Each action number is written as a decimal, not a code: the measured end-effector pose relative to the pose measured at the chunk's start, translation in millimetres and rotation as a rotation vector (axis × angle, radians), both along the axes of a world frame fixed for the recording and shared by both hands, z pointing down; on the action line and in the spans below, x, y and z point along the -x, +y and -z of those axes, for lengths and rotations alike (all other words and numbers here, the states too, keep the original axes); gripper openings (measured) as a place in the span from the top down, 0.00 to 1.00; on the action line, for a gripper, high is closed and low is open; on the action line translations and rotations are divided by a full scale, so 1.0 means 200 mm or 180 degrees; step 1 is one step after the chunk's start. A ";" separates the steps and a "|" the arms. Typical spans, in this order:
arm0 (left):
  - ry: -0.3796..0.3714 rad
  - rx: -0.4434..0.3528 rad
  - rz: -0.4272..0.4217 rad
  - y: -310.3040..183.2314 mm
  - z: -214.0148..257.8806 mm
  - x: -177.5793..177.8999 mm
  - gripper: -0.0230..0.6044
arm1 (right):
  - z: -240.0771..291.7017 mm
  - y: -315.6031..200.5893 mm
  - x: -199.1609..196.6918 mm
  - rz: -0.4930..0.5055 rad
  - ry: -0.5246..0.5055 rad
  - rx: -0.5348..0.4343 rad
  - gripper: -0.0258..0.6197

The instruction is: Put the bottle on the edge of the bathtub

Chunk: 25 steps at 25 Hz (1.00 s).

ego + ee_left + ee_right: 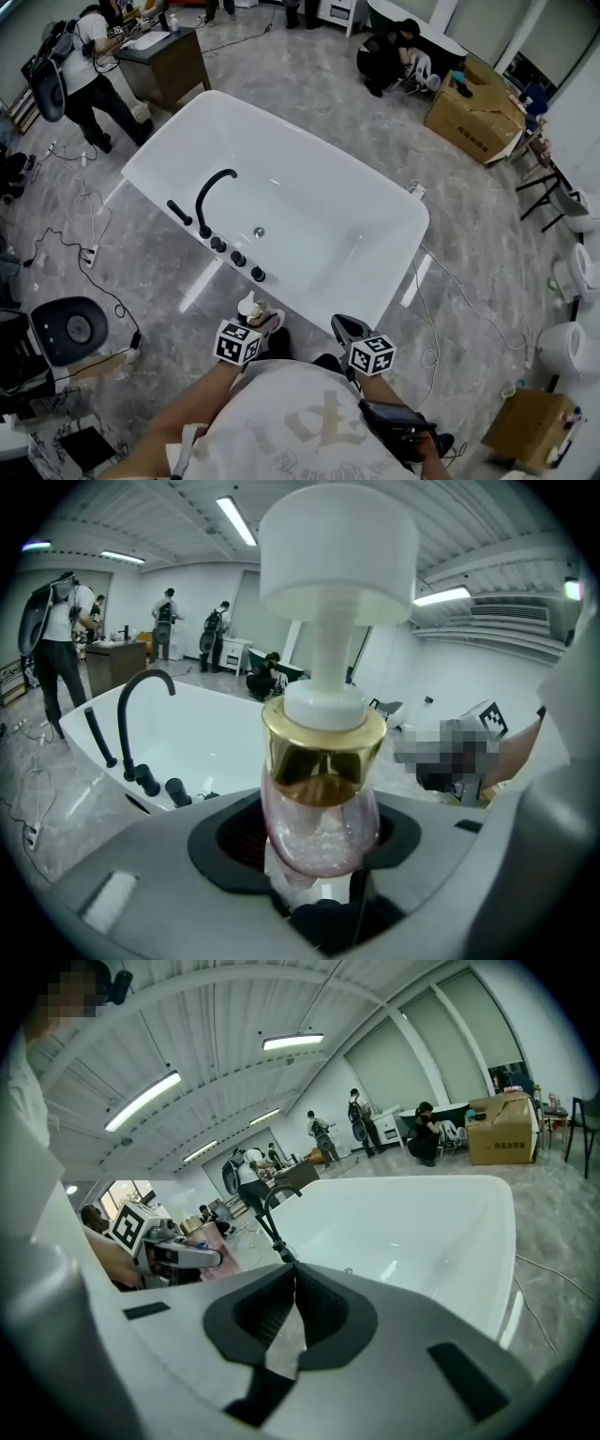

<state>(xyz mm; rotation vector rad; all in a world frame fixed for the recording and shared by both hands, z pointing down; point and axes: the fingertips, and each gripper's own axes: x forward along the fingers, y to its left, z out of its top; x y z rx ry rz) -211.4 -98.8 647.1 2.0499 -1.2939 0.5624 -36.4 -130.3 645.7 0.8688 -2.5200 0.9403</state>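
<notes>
A pump bottle (321, 822) with a pink glittery body, gold collar and white pump head stands upright between the jaws of my left gripper (319, 850), which is shut on its body. In the head view the bottle (249, 307) and left gripper (258, 322) hover just short of the near rim of the white bathtub (155, 197), to the right of the black faucet (212, 195) and its knobs. My right gripper (345, 328) hangs beside it, also short of the rim. Its jaws (294, 1288) are shut with nothing in them, facing the bathtub (431, 1232).
Grey marble floor surrounds the tub, with cables trailing on the left. A black chair (70, 328) stands at the near left, a wooden cabinet (169, 61) and people at the back, cardboard boxes (473, 117) far right, white toilets (574, 345) along the right side.
</notes>
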 end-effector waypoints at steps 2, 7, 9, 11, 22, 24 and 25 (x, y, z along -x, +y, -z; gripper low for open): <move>-0.0010 0.0000 -0.0118 -0.03 -0.01 0.01 0.61 | 0.00 0.00 0.01 -0.0089 0.0006 -0.0003 0.95; -0.0046 -0.0016 -0.0425 -0.10 -0.03 0.04 0.61 | -0.02 -0.04 0.04 -0.0309 0.0035 -0.0011 0.95; -0.0068 0.0003 -0.0521 -0.12 -0.06 0.05 0.61 | -0.02 -0.05 0.05 -0.0370 0.0043 -0.0014 0.95; -0.0085 0.0041 -0.0612 -0.13 -0.09 0.05 0.61 | -0.02 -0.04 0.05 -0.0436 0.0054 -0.0007 0.95; -0.0182 0.0202 -0.0963 -0.14 -0.25 0.02 0.61 | -0.06 0.02 -0.06 -0.0772 0.0144 0.0064 0.95; -0.0208 0.0215 -0.0982 -0.15 -0.28 0.01 0.61 | -0.07 0.02 -0.07 -0.0788 0.0145 0.0085 0.95; -0.0226 0.0223 -0.0985 -0.16 -0.29 0.01 0.61 | -0.08 0.02 -0.07 -0.0791 0.0144 0.0095 0.95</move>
